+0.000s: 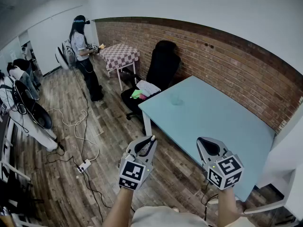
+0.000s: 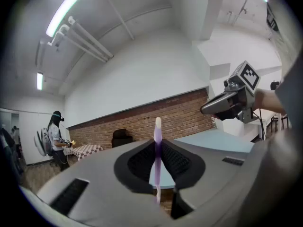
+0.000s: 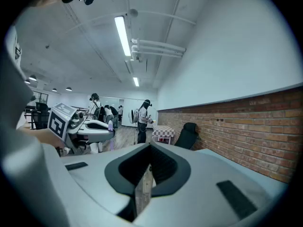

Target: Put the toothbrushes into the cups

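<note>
A light blue table [image 1: 222,126] carries one clear cup [image 1: 176,99] near its far left corner. Both grippers hang in the air short of the table's near edge, well away from the cup. My left gripper [image 1: 150,140] is shut on a purple and white toothbrush [image 2: 157,138], which stands upright between the jaws with its white tip above them. In the right gripper view that toothbrush [image 3: 110,125] shows as a small purple tip on the left gripper [image 3: 92,126]. My right gripper [image 1: 201,141] is shut with nothing in it [image 3: 150,146].
A black office chair [image 1: 161,65] with papers on its seat stands at the table's left end. Beyond it are a checkered table [image 1: 120,56] and a person wearing a headset [image 1: 85,51]. Cables [image 1: 80,126] trail over the wooden floor. A brick wall [image 1: 227,60] runs behind the table.
</note>
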### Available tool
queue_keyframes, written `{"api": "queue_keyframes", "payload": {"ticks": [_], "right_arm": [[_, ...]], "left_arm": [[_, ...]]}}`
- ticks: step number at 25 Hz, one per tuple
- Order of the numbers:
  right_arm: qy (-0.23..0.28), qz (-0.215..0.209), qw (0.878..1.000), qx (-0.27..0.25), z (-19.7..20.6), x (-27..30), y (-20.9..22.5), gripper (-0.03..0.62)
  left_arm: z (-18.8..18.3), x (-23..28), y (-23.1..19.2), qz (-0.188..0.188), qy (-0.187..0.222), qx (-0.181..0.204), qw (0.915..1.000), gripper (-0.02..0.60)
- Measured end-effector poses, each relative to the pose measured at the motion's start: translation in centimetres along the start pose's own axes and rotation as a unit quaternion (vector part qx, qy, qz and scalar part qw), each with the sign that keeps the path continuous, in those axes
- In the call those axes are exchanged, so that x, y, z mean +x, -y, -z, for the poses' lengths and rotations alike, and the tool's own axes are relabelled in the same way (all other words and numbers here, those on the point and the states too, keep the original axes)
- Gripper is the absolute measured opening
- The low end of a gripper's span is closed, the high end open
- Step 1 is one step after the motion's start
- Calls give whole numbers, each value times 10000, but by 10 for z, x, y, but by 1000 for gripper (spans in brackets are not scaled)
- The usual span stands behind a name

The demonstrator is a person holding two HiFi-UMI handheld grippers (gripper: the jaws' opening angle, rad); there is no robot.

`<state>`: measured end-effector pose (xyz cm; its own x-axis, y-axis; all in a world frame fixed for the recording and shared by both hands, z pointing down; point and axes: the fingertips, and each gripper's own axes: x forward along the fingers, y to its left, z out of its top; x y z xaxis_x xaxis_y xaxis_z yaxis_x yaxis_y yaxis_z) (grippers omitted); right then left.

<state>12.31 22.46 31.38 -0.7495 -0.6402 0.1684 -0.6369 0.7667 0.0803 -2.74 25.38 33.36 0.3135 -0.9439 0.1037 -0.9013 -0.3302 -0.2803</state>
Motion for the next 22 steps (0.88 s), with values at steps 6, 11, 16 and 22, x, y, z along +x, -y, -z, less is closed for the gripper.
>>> {"api": "queue_keyframes", "payload": {"ticks": [6, 11, 16, 22], "right_arm": [[-17, -20, 10000, 27, 5, 2, -6, 6], [52, -56, 9998, 168, 8, 2, -10, 8], [-32, 61, 9997, 246, 14, 5, -19, 8], [-108, 231, 9993, 273, 19, 1, -28, 9]], "left_arm": [[3, -4, 1, 59, 32, 42, 10000, 51], [9, -9, -2, 54, -22, 67, 10000, 51], [24, -19, -9, 80, -133, 90, 9998, 51], [33, -20, -11, 234, -136, -27, 9996, 51]]}}
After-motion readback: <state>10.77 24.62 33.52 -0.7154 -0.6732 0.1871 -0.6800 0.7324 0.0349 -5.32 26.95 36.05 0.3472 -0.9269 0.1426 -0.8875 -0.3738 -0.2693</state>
